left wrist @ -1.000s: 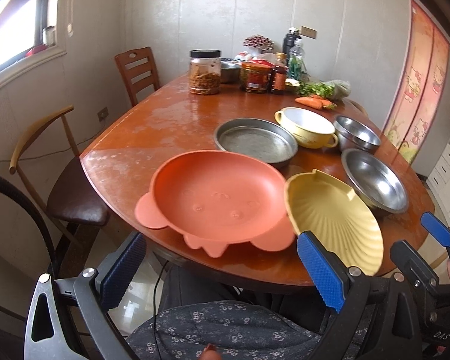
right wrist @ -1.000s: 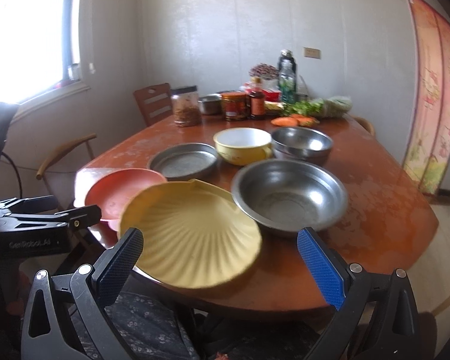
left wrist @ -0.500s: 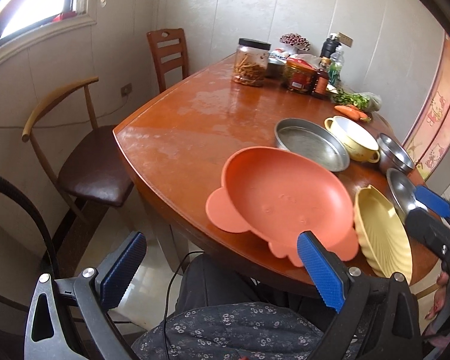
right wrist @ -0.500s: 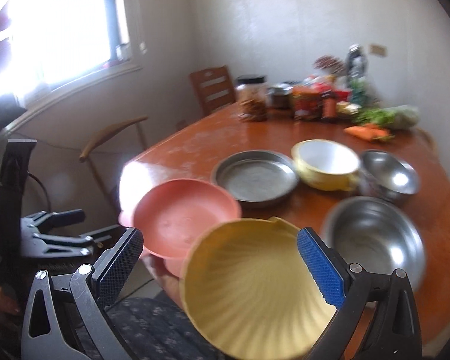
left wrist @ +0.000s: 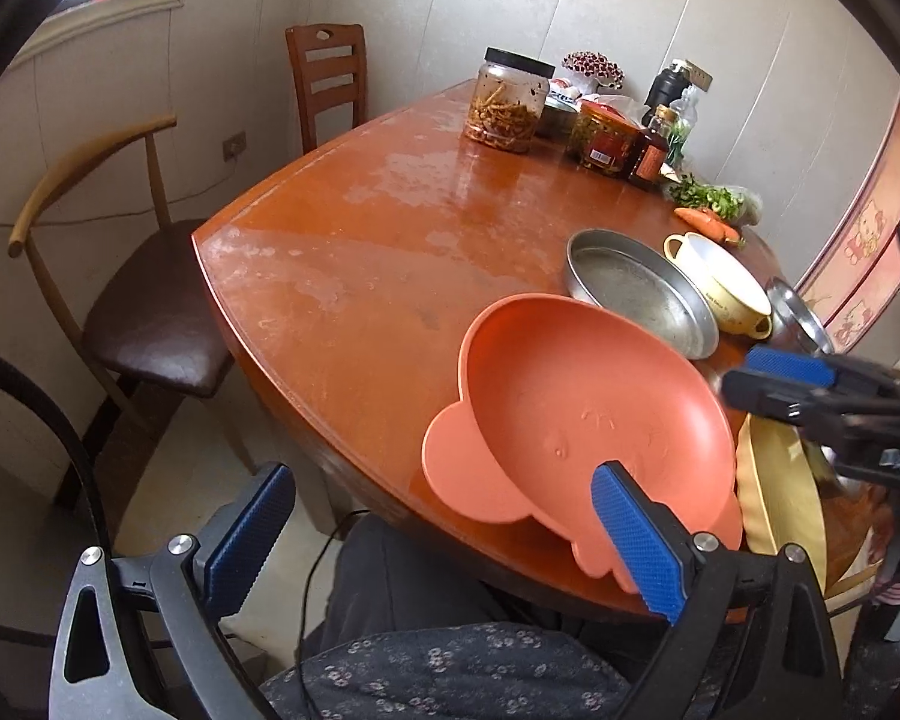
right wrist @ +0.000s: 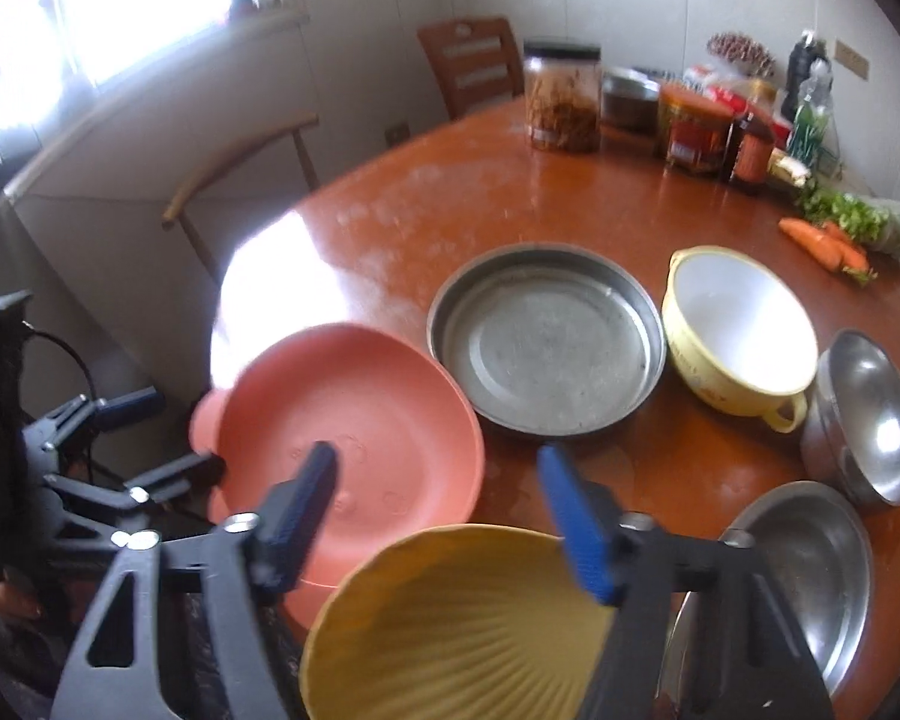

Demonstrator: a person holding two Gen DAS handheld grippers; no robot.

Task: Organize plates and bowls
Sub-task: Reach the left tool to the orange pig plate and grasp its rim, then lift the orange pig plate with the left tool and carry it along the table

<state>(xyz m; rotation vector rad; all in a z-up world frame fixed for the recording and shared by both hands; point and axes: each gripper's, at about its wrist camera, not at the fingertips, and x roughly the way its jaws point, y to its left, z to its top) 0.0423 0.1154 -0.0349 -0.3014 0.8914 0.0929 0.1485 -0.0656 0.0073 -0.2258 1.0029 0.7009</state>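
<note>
An orange plate with ear-shaped tabs (left wrist: 582,420) (right wrist: 354,420) sits at the table's near edge and overhangs it. My left gripper (left wrist: 444,540) is open wide just short of it, its right finger crossing the plate's near rim. To the right lies a yellow shell-shaped plate (left wrist: 774,498) (right wrist: 462,624). My right gripper (right wrist: 438,516) hovers over the yellow plate's far rim, jaws closing, pads pressing on nothing. In the right wrist view the left gripper (right wrist: 162,438) shows beside the orange plate's ear.
Behind the plates stand a round metal pan (right wrist: 546,336), a yellow handled bowl (right wrist: 738,330), a small steel bowl (right wrist: 870,414) and a large steel bowl (right wrist: 810,564). Jars (left wrist: 510,102), bottles, greens and carrots (right wrist: 822,243) line the far edge. Two chairs (left wrist: 144,300) stand left.
Both views have swung left toward the orange plate. The right gripper's jaws have narrowed and it has moved left over the yellow plate. The left gripper has come nearer the orange plate's rim.
</note>
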